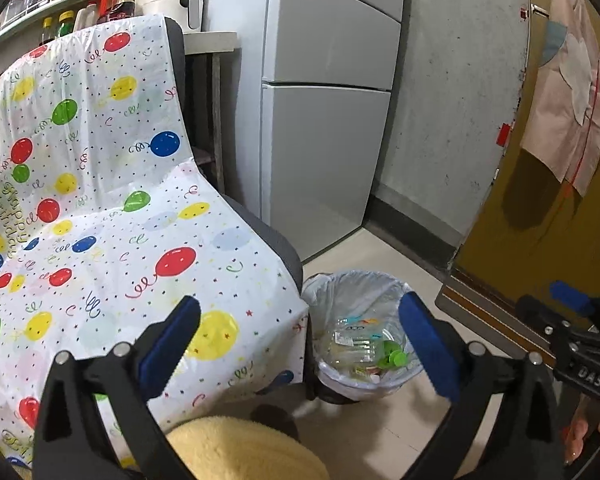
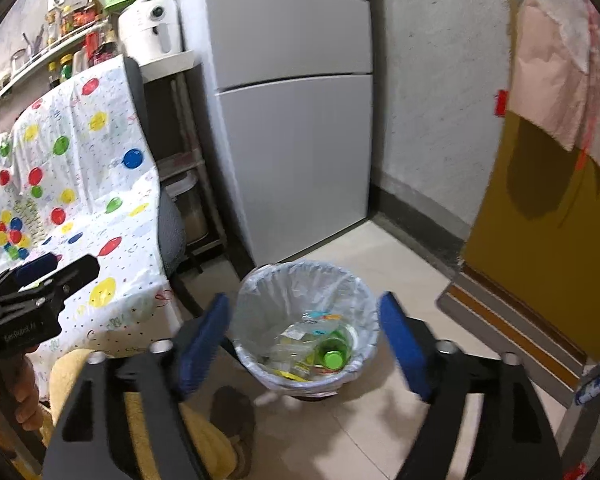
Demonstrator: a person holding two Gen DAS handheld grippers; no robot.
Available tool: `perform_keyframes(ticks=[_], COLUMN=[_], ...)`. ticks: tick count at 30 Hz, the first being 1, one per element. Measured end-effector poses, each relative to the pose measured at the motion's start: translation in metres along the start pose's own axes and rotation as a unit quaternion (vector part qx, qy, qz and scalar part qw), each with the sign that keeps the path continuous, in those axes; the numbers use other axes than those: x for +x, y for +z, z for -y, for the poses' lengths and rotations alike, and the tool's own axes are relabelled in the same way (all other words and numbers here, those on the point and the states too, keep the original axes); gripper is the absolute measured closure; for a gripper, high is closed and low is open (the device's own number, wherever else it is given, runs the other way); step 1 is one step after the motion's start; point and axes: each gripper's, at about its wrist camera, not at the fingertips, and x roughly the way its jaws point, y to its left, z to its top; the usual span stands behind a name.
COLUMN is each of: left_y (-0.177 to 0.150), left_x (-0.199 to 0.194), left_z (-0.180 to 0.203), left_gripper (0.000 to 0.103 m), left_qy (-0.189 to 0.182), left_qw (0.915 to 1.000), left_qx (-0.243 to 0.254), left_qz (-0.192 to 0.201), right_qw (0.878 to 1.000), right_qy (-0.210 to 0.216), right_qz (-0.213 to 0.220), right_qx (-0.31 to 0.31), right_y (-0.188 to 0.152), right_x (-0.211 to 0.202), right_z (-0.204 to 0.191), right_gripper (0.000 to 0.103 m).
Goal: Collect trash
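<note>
Jaws on both grippers stand spread wide with nothing between the blue pads. From the left wrist, the left gripper (image 1: 300, 344) hangs above the edge of a chair and the bin (image 1: 356, 300), and the right gripper (image 1: 572, 320) shows at the right border, its blue pad tip poking out over the floor (image 1: 380, 248). From the right wrist, the right gripper (image 2: 306, 336) frames the bin (image 2: 300, 280) almost squarely, while the left gripper (image 2: 44, 276) enters from the left, carried by a hand (image 2: 20, 396). The bin stands on the pale tiled floor (image 2: 400, 264), just beside the chair and in front of the grey fridge (image 2: 292, 120). It is round and lined with a thin whitish bag whose rim is folded over the top. Inside lies the trash (image 2: 312, 348): crumpled clear plastic wrappers, bits of printed packaging in yellow and red, and a green bottle (image 2: 334, 354) with a bright green cap (in the left view the green cap sits near the bin's right wall). A cloth (image 1: 100, 208) printed with coloured balloons covers the chair's seat and back. A yellow fleecy sleeve (image 1: 244, 452) fills the bottom of the left view. Behind the chair, a white appliance (image 2: 150, 28) sits on a small worktop (image 2: 168, 64) beside the fridge.
</note>
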Motion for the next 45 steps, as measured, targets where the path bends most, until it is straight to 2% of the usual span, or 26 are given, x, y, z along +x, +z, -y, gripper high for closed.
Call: perform_keyframes(ticks=[5,10,16,24,45], left_y=[0.004,0.004,0.000,-0.008,-0.013], left_x=[-0.009,-0.022,-0.035,-0.064,-0.059], left_z=[0.001,-0.001,-0.022,-0.049,-0.052], left_gripper=[0.006,0.006,0.006,0.006,0.006], left_qy=[0.020,0.050,0.070,0.099,0.101], left_qw=[0.9997,0.9983,0.9951,0.9918,0.9909], left_qx=[-0.001,0.004,-0.018,-0.051,-0.053], left_qz=[-0.014,-0.030,-0.067,-0.064,-0.072], right_qw=[1.000,0.999,0.999,0.999,0.999], right_qy=[-0.022,-0.048,-0.032,-0.009,-0.006], right_qz=[0.014,-0.004,-0.010,-0.005,-0.027], right_qx=[0.003,-0.004,-0.025,-0.050,-0.045], right_y=[0.002,0.005,0.011,0.015,0.006], right_x=[-0.018,-0.020,-0.036,-0.047,-0.030], right_z=[0.003,-0.003,-0.024,-0.050,-0.048], right_gripper=[0.009,0.008,0.008,0.008,0.008])
